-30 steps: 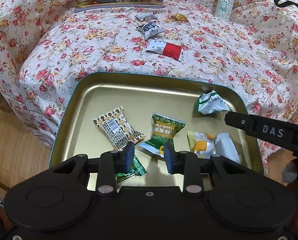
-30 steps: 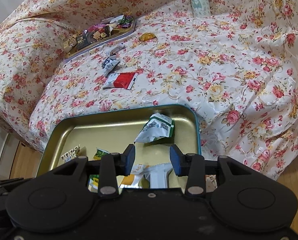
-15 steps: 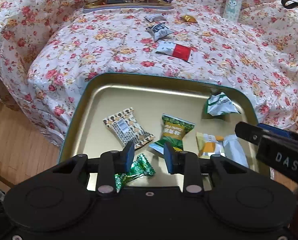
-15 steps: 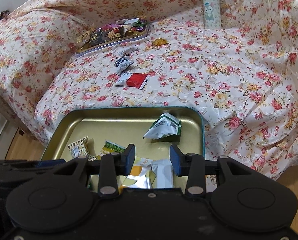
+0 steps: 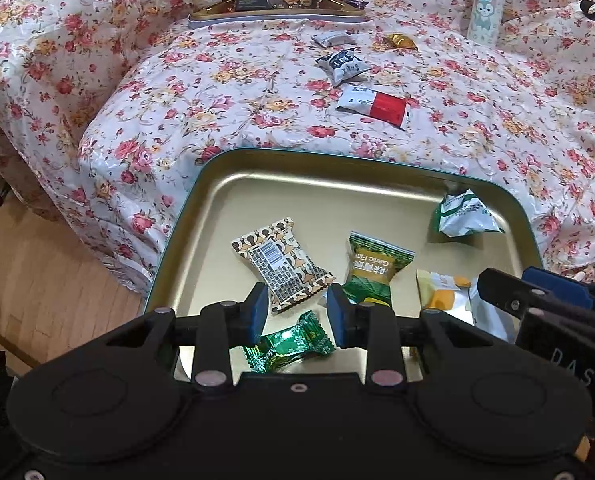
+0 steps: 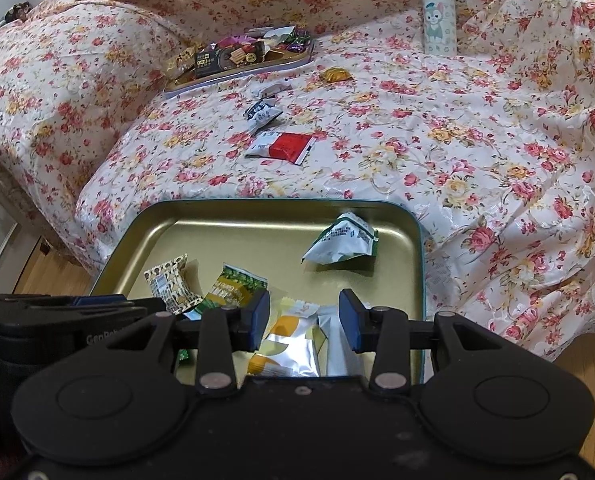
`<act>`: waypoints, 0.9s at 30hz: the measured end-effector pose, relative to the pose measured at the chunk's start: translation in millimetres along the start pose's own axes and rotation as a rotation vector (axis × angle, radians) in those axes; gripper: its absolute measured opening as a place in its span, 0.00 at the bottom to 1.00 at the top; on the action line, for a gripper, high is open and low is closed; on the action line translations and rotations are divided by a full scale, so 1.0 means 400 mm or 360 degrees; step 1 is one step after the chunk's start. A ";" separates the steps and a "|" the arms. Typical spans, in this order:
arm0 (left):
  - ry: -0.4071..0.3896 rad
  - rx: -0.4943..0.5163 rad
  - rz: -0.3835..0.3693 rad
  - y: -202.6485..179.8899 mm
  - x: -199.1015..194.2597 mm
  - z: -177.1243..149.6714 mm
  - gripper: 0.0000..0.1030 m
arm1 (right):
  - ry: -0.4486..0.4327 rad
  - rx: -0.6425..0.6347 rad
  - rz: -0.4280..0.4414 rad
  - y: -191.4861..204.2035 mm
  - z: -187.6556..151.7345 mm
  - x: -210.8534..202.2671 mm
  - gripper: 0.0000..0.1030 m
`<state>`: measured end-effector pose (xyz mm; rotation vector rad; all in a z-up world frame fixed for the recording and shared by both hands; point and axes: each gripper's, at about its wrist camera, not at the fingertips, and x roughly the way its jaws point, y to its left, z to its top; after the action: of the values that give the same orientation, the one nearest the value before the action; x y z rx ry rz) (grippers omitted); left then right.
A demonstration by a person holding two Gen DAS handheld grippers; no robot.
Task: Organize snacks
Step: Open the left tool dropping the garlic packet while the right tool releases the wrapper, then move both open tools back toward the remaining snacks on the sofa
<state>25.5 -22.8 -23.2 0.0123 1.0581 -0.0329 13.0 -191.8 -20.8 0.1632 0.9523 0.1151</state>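
I hold both tongs spread and empty over the gold tray point(image 5: 225, 184); left tongs point(image 5: 296, 316) above the green candy point(image 5: 293, 345); right tongs point(image 6: 304, 320) above the yellow-and-silver packet point(image 6: 293, 344); more snacks on the bed point(image 6: 457, 128).

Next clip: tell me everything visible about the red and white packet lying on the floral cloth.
The red and white packet is a flat, sealed rectangular sachet, glossy like plastic film, about half white with small dark print, half solid red. It lies flat and slightly skewed on the floral cloth, between the gold tray and a dark and white packet farther back, touching neither. Only the cloth touches it; no tongs are near it. The print is too small to read.
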 end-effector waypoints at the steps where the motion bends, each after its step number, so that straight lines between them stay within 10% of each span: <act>1: 0.0002 -0.0002 0.0001 0.001 0.001 0.000 0.39 | 0.0002 -0.0002 0.0002 0.000 -0.001 0.000 0.41; 27: 0.0028 -0.0157 0.0036 0.074 0.014 0.008 0.39 | -0.0004 -0.0009 0.0014 -0.006 0.008 -0.007 0.41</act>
<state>32.0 6.8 -26.4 -0.0646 1.0761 0.0399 14.3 -195.0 -17.3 0.1622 0.9487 0.1260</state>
